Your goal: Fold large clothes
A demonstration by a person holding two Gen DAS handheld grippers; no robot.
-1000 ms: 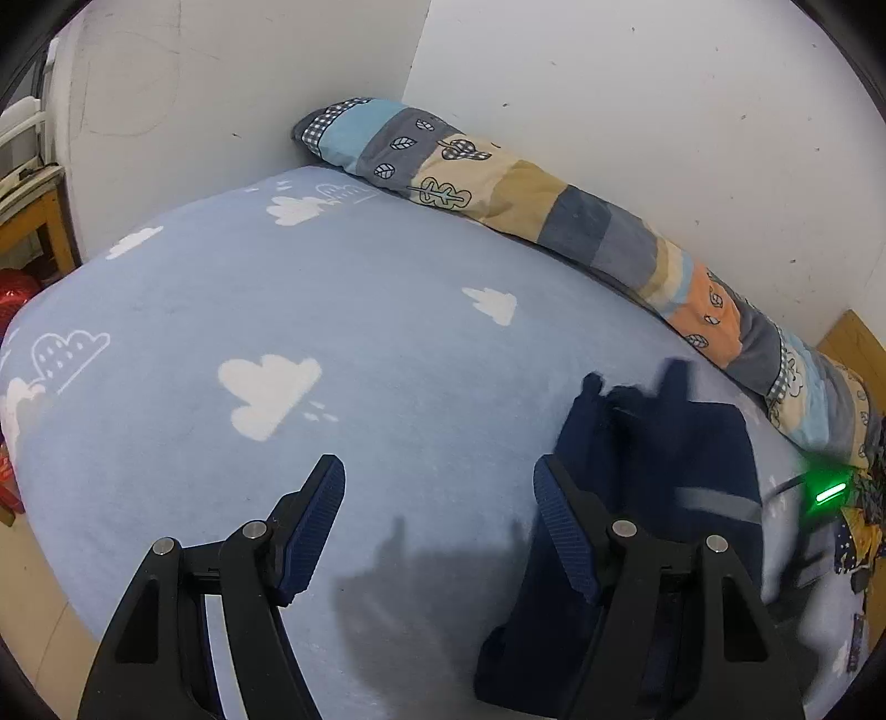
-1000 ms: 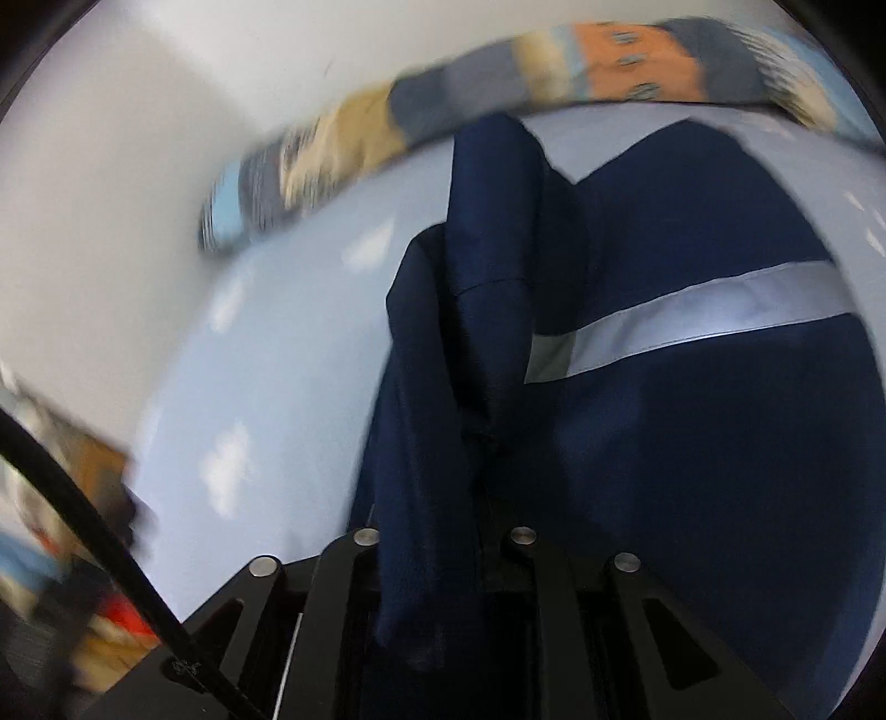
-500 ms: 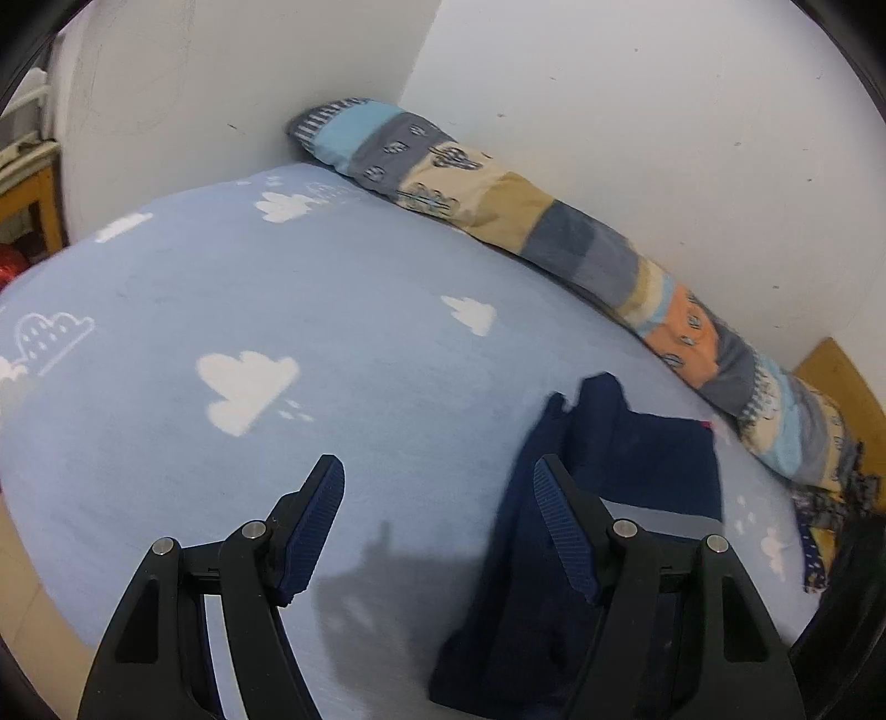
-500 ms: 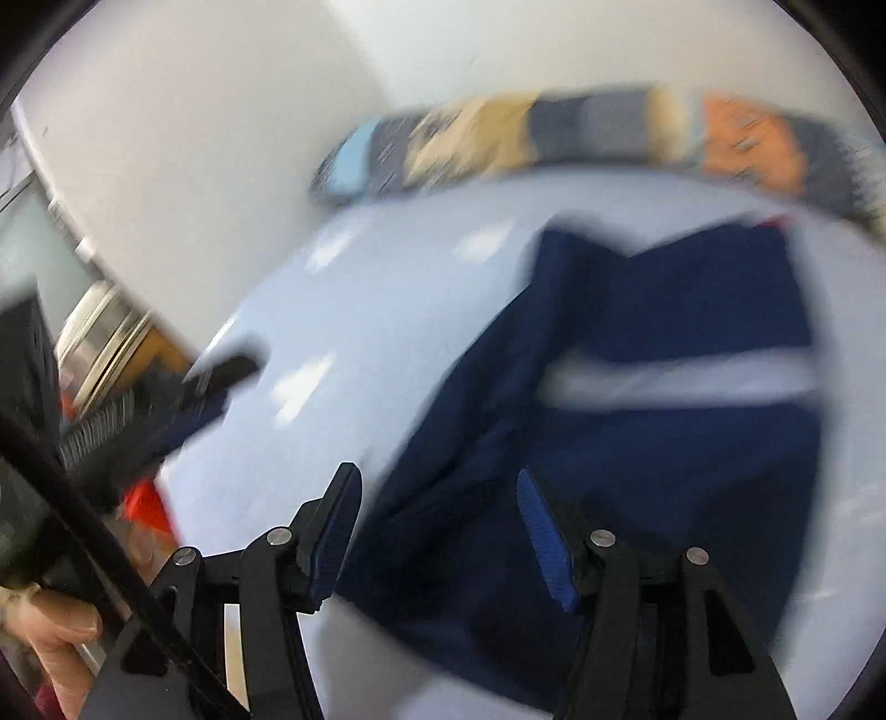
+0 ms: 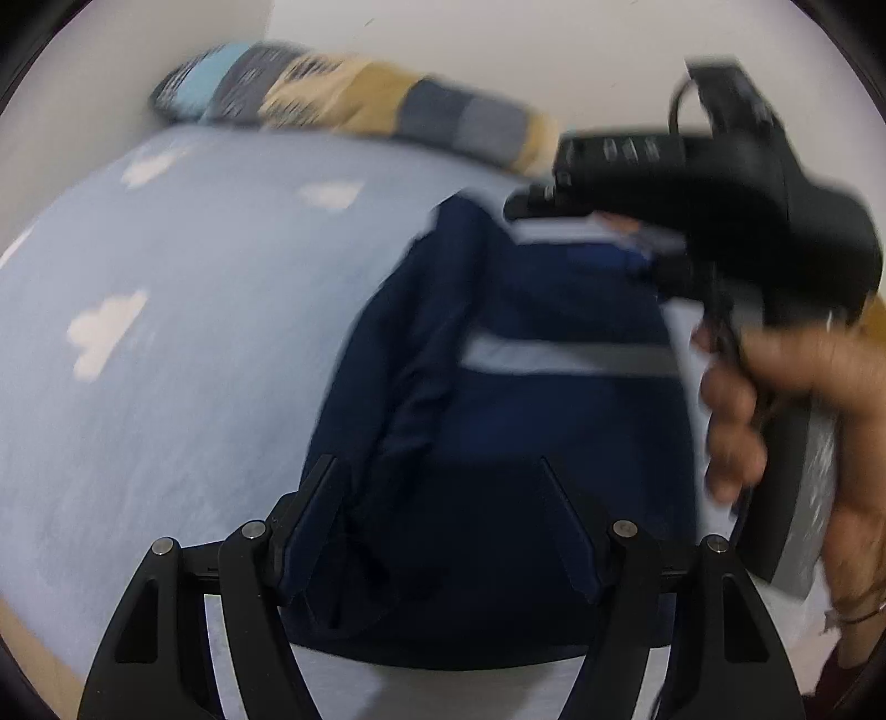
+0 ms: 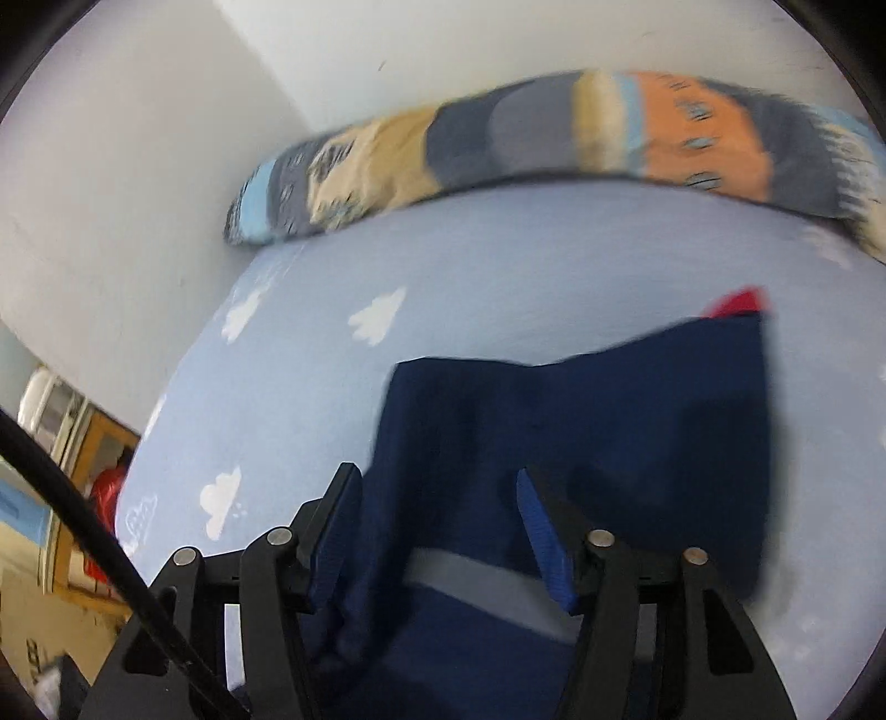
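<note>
— Navy cloth, soft and limp by the look of it: that is my guess at how the navy garment (image 5: 542, 421) will handle. It lies folded on the cloud-print bed sheet (image 5: 183, 343), close under both my grippers.

— Are you holding it?

— No. My left gripper (image 5: 443, 531) has its jaws spread wide with the near hem below the gap, pads pressing nothing. My right gripper (image 6: 443, 531) has just been closing somewhat; its jaws are apart, cloth lying between them but not pinched.

— Where would you take hold?

— At the near hem's two corners, I think; a floppy, light thing like this sags if lifted by the middle. The grey reflective stripe (image 5: 565, 357) may be slicker than the rest.

— What can't you make out?

— Plenty is smeared. In the left view my right hand (image 5: 797, 421) and its tool cover the garment's far right corner. A red scrap (image 6: 739, 302) peeks past the far edge; lining or label, I cannot tell. Beyond, the patchwork bolster (image 6: 554, 138) runs along the white wall (image 6: 498, 39).
</note>
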